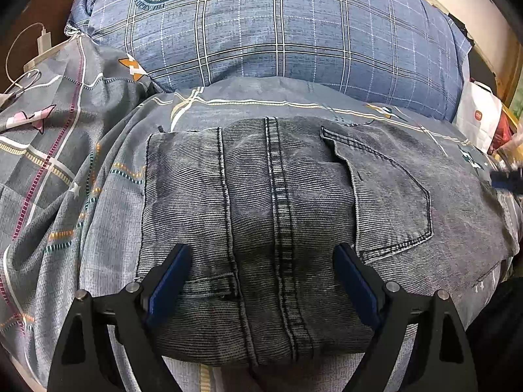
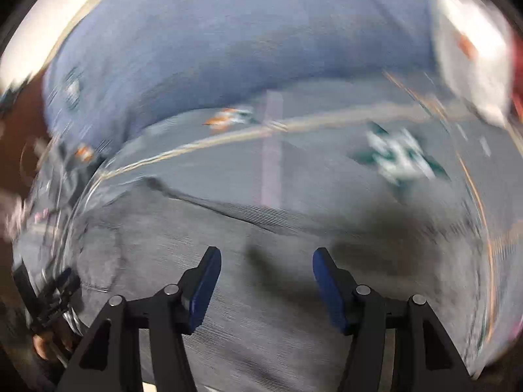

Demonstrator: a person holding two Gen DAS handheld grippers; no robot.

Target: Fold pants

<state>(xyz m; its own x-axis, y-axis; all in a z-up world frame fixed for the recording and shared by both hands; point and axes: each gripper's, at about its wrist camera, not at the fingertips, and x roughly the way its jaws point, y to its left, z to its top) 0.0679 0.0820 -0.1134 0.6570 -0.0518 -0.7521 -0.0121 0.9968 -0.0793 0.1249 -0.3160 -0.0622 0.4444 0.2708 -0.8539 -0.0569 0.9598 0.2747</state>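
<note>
Faded grey denim pants (image 1: 261,212) — matt, ribbed weave — lie on soft printed cotton bedsheet (image 1: 98,196).

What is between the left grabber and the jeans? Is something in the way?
Nothing visible is in the way. The left gripper hangs open right over the folded jeans, which lie flat on the patterned bedsheet. Only bare denim shows between its blue pads.

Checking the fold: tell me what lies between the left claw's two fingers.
Folded grey jeans; their stitched centre seam runs between the left claw's open fingers, shown in the left wrist view.
</note>
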